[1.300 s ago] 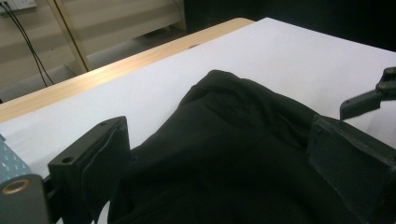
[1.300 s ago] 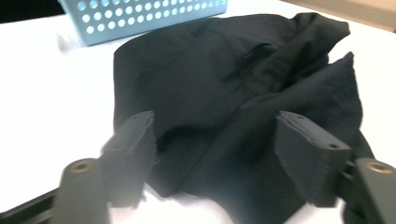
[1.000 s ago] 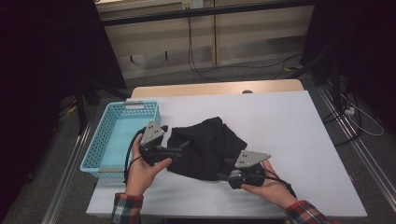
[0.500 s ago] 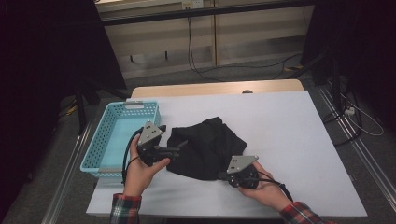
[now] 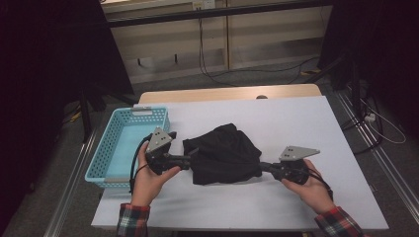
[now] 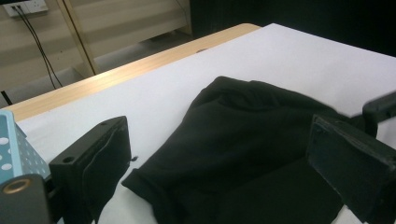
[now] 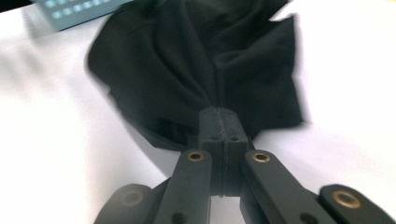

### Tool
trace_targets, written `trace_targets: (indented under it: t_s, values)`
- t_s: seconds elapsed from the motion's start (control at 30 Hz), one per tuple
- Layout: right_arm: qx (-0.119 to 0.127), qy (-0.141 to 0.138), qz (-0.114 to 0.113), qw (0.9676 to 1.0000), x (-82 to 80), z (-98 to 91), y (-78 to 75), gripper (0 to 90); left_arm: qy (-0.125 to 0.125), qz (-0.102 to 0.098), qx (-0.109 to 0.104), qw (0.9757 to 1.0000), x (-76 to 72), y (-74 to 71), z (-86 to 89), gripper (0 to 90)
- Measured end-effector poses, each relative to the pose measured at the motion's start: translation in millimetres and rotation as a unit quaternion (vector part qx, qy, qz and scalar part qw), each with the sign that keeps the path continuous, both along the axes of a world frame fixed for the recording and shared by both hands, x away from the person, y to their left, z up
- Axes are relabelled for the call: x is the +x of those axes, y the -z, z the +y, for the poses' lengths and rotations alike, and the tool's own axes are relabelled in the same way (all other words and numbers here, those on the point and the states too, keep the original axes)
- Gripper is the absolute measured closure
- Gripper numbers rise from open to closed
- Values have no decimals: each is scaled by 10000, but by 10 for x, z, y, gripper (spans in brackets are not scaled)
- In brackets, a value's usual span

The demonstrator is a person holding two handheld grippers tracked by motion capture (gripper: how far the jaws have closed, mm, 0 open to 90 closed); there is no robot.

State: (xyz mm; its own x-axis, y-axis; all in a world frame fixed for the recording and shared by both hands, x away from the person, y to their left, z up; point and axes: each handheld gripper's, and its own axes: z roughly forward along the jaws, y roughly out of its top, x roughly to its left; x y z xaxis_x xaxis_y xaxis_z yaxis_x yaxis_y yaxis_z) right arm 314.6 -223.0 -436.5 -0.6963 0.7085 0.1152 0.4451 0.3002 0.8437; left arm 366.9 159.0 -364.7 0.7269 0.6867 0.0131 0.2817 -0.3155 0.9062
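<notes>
A black garment [image 5: 225,153] lies crumpled in the middle of the white table [image 5: 306,123]. My left gripper [image 5: 190,159] sits at its left edge. In the left gripper view the left gripper [image 6: 219,154] is open, its jaws wide apart with the garment [image 6: 243,126] lying between them and neither pad pressing on it. My right gripper [image 5: 264,167] is at the garment's lower right corner. In the right gripper view the right gripper [image 7: 218,119] is shut on a gathered fold of the garment [image 7: 187,60], which fans out taut from the jaws.
A light blue plastic basket [image 5: 126,140] stands at the table's left edge, close beside my left hand; its corner [image 6: 9,140] shows in the left gripper view. The table's wooden far edge [image 5: 227,94] runs behind. Cables lie on the floor beyond.
My right gripper closed on the garment's edge and moved to the right, drawing that side of the cloth out with it. The left hand stayed where it was.
</notes>
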Motion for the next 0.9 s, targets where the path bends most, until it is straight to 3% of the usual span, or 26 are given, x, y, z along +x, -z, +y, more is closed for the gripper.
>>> trace_targets:
  t_s: [0.2, 0.33, 0.4, 0.47, 0.53, 0.7, 0.9]
  values:
    - [-112, 609, -68, 9981, 40, -321, -16, 900, -21, 24, 6, 10000, 16, 16, -2, 69]
    - [-70, 1133, -14, 9935, 82, -538, -10, 900, 13, 45, 31, 10000, 24, 45, -23, 70]
    - [72, 1326, 9, 9911, 91, -629, -9, 900, 22, 43, 73, 10000, 30, 58, -27, 70]
    - [146, 1296, 10, 9915, 92, -675, 3, 900, 13, 61, 105, 9999, 33, 65, -27, 70]
    - [175, 1066, -11, 9941, 80, -633, 2, 900, 12, 69, 107, 9999, 35, 73, -32, 70]
    - [-116, 670, -95, 9976, 33, -397, 9, 900, 36, 79, 106, 9999, 36, 87, -44, 69]
    - [-84, 415, -258, 9988, 8, -236, -11, 563, 49, 117, 136, 9998, 29, 102, -44, 70]
